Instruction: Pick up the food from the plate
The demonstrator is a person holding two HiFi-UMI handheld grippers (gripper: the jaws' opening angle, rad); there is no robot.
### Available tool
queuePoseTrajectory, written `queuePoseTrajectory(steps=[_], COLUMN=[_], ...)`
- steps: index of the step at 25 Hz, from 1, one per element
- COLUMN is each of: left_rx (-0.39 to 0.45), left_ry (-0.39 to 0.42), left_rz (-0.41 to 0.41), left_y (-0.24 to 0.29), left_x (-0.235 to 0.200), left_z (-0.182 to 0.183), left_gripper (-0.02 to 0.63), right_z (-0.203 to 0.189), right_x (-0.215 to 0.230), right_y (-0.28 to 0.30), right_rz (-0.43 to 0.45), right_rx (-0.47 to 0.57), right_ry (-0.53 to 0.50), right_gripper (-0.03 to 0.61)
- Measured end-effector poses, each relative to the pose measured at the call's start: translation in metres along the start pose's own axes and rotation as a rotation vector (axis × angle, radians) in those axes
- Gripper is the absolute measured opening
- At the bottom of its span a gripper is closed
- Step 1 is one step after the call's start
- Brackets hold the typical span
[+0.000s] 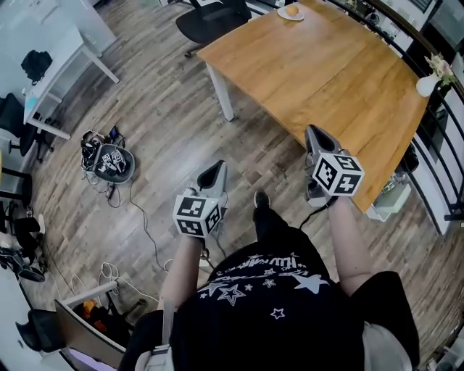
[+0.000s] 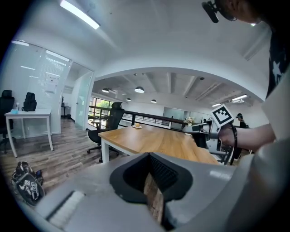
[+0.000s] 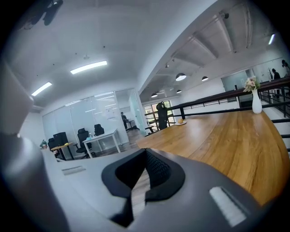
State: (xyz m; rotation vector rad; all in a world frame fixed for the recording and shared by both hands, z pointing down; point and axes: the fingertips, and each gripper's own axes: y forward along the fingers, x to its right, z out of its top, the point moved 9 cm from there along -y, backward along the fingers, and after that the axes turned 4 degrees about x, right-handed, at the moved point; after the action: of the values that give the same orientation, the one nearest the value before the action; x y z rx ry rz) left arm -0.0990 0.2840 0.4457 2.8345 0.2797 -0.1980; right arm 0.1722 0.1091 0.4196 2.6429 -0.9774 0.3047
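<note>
Head view: the food point(image 1: 291, 9) lies on its plate point(image 1: 281, 14) at the far corner of the surface point(image 1: 326, 80), well apart from the left gripper point(image 1: 214, 172) and right gripper point(image 1: 317, 138); left gripper view, then right gripper view: fingers together, empty, so the pick-up looks wholly undone.

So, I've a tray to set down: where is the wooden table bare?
Almost the whole wooden table is bare, between the plate of food at its far corner and the white vase at its right edge. Nowhere crowded.
</note>
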Motion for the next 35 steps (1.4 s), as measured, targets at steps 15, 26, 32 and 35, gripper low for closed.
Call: queuePoseTrajectory(steps=[15, 26, 32, 35], left_rx=[-0.03, 0.003, 0.006, 0.011], left_ry=[0.014, 0.057, 0.081, 0.085], left_rz=[0.007, -0.024, -0.061, -0.088], left_y=[0.145, 0.206, 0.233, 0.25], left_x=[-0.032, -0.049, -0.059, -0.066], left_z=[0.065, 0.096, 0.109, 0.116], left_gripper=[0.002, 0.002, 0.002, 0.002], right_z=[0.073, 0.11, 0.133, 0.147], right_x=[0.103, 0.148, 0.173, 0.185], right_y=[0.117, 0.149, 0.156, 0.16], right_rz=[-0.011, -0.055, -0.109, -0.139], right_rx=[-0.007, 0.04, 0.064, 0.079], right_ry=[0.03, 0.032, 0.018, 0.012], right_gripper=[0.002, 0.002, 0.002, 0.002])
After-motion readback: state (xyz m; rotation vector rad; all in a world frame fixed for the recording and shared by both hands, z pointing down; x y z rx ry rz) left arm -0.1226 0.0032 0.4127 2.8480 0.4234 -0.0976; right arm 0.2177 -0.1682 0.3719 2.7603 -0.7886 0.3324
